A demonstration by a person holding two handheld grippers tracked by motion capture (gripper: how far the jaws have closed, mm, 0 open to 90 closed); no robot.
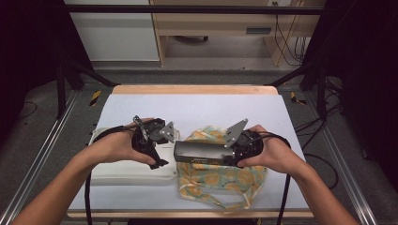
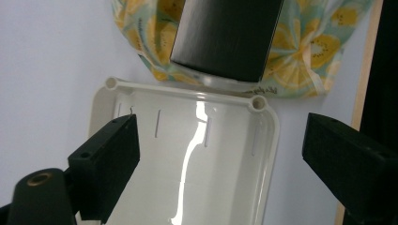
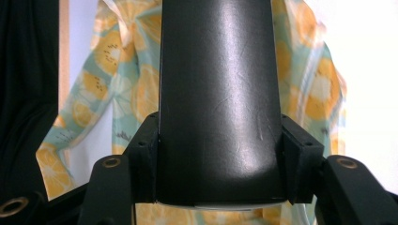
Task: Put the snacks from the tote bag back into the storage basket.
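Observation:
A black box (image 1: 199, 152) hangs level above a lemon-print cloth bag (image 1: 220, 178), and my right gripper (image 1: 233, 155) is shut on its right end. In the right gripper view the box (image 3: 218, 93) fills the space between both pads (image 3: 300, 152), which press on its sides. My left gripper (image 1: 157, 157) hovers over a cream plastic tray (image 1: 136, 176) at the left, its jaws wide apart with nothing between them. The left gripper view looks down into the tray (image 2: 197, 154), with the box (image 2: 227, 35) and the bag (image 2: 300, 51) beyond its far rim.
A white sheet covers the table (image 1: 197, 108), with a wooden edge (image 1: 192, 89) at the back. Dark frame posts and cables stand on both sides. The bag's straps (image 1: 234, 202) trail toward the front edge.

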